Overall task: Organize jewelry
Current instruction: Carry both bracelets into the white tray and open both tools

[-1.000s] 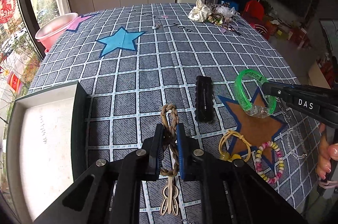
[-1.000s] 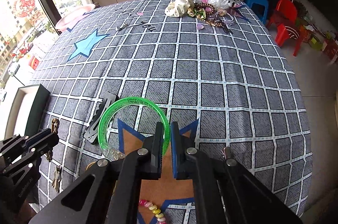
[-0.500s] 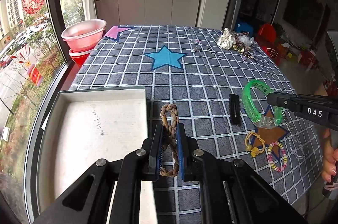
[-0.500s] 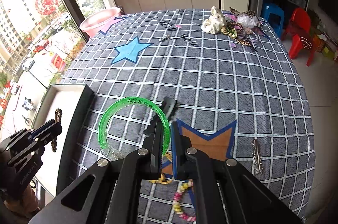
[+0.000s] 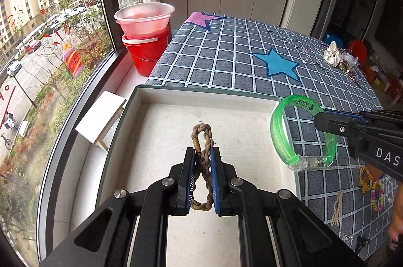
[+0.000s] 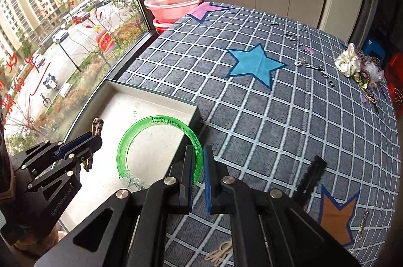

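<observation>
My left gripper (image 5: pixel 202 153) is shut on a brown braided bracelet (image 5: pixel 201 138) and holds it above the white inside of the open box (image 5: pixel 176 123). My right gripper (image 6: pixel 196 156) is shut on a green translucent bangle (image 6: pixel 141 133) and holds it over the box's right edge (image 6: pixel 187 126). The bangle also shows in the left wrist view (image 5: pixel 279 131), with the right gripper (image 5: pixel 320 122) at its right. The left gripper (image 6: pixel 97 137) with the braid (image 6: pixel 97 126) shows in the right wrist view.
The box sits at the left edge of the grey checked tablecloth (image 6: pixel 277 115). On the cloth lie a black hair clip (image 6: pixel 311 178), a beaded bracelet (image 5: pixel 377 194), a yellow cord (image 5: pixel 364 178), a beige clip (image 6: pixel 219 253) and a far pile of accessories (image 6: pixel 360 68). Pink basins on a red bucket (image 5: pixel 146 40) stand by the window.
Both grippers have lifted from the cloth and moved left with their bracelets. The left one is now over the box, the right one at the box's edge.
</observation>
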Demonstrator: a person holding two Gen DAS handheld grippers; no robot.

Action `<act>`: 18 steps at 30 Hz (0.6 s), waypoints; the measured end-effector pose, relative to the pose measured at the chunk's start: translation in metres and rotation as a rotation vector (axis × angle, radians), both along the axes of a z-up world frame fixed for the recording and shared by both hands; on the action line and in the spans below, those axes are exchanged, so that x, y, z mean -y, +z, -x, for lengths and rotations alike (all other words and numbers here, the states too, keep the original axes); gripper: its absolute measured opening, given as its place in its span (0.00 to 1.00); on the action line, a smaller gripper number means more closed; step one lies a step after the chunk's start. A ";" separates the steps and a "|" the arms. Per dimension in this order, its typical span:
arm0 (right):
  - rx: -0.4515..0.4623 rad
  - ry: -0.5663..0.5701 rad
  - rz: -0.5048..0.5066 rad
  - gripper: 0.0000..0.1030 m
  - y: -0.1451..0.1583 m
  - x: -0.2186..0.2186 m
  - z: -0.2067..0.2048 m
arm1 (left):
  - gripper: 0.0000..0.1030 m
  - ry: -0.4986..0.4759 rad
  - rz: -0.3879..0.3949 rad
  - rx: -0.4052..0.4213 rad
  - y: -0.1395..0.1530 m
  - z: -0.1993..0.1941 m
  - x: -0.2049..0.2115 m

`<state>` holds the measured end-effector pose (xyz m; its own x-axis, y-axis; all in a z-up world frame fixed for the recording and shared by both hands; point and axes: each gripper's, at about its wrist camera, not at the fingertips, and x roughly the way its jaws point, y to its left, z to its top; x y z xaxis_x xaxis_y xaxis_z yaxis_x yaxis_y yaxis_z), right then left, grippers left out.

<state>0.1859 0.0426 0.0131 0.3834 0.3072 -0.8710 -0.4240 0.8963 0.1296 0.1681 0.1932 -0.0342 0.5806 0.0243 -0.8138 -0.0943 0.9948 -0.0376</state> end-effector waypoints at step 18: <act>-0.071 0.048 0.109 0.07 -0.058 -0.067 -0.038 | 0.19 0.033 -0.022 -0.098 -0.041 -0.025 -0.019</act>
<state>0.2238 0.1096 -0.0446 0.3071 0.2259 -0.9245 -0.4597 0.8858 0.0638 0.1936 0.2126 -0.0757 0.4970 0.0607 -0.8657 -0.1290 0.9916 -0.0045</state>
